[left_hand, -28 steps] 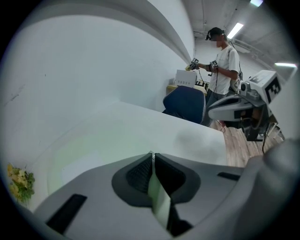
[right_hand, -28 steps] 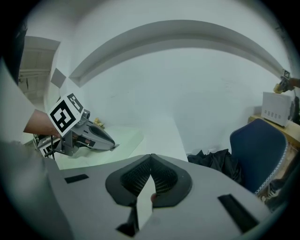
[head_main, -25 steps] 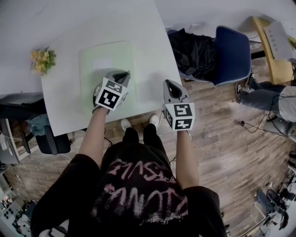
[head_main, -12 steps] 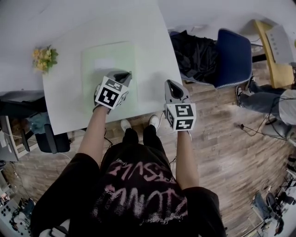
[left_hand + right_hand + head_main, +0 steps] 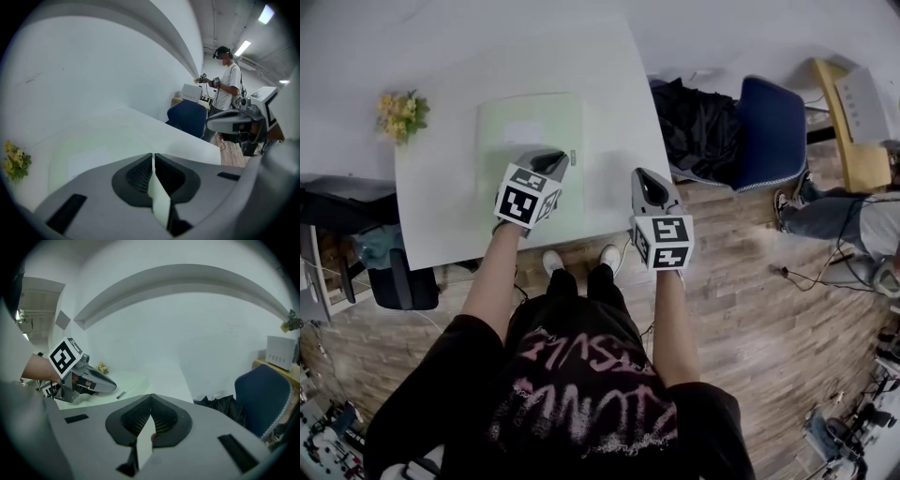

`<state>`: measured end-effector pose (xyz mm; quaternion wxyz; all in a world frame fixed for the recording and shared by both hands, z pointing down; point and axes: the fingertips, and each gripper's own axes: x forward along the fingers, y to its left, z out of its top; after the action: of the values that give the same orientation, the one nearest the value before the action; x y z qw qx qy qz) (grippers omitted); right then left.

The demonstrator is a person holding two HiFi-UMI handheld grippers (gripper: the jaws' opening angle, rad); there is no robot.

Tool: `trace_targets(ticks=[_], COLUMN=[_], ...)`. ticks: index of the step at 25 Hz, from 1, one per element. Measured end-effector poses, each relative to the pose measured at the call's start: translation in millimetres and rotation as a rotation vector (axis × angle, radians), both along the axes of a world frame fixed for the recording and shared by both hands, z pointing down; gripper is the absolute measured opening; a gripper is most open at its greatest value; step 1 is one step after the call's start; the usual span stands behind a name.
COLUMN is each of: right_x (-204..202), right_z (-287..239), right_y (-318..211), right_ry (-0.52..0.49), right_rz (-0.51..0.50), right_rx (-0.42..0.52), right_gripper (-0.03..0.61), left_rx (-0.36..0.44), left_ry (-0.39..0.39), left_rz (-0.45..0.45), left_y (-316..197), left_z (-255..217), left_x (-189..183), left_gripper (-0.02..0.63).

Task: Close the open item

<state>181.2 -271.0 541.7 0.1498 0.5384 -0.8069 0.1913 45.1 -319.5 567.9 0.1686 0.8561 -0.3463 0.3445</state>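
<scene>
Over the near right part of a pale green folder, the left tool has its jaws pressed together at the tips, with nothing between them. The head view does not show whether the tool touches the cover. In the left gripper view the same closed tips point across the folder's flat cover, which carries a white label. The folder lies flat on the white table, cover down, with a small clasp at its right edge.

The right tool is at the table's near right corner, apart from the folder, and most of its body hangs over the wooden floor. Its jaws are also pressed together and empty.

A small bunch of yellow flowers sits near the table's left edge. Right of the table stands a blue chair with a black garment heaped on it. Another person stands far off in the room.
</scene>
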Motion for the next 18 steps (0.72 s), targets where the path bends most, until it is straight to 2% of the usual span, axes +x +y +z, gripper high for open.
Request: trace_targets(ticks=[9,18], right_x=[-20.1,-52.8], right_z=[-17.2,-42.7], right_y=[-2.1,-10.2], right_ry=[0.0,-0.012], right_rz=[-0.026,-0.069], right_rx=[0.037,0.088], right_gripper=[0.009,0.009], left_rx=[0.075,0.167], left_ry=[0.064,0.082], left_rz=[-0.089,-0.208], left_y=[11.5,21.9], left_z=[-23.6,-53.7], left_x=[-30.0,-84.4], left_gripper=[0.02,0.02])
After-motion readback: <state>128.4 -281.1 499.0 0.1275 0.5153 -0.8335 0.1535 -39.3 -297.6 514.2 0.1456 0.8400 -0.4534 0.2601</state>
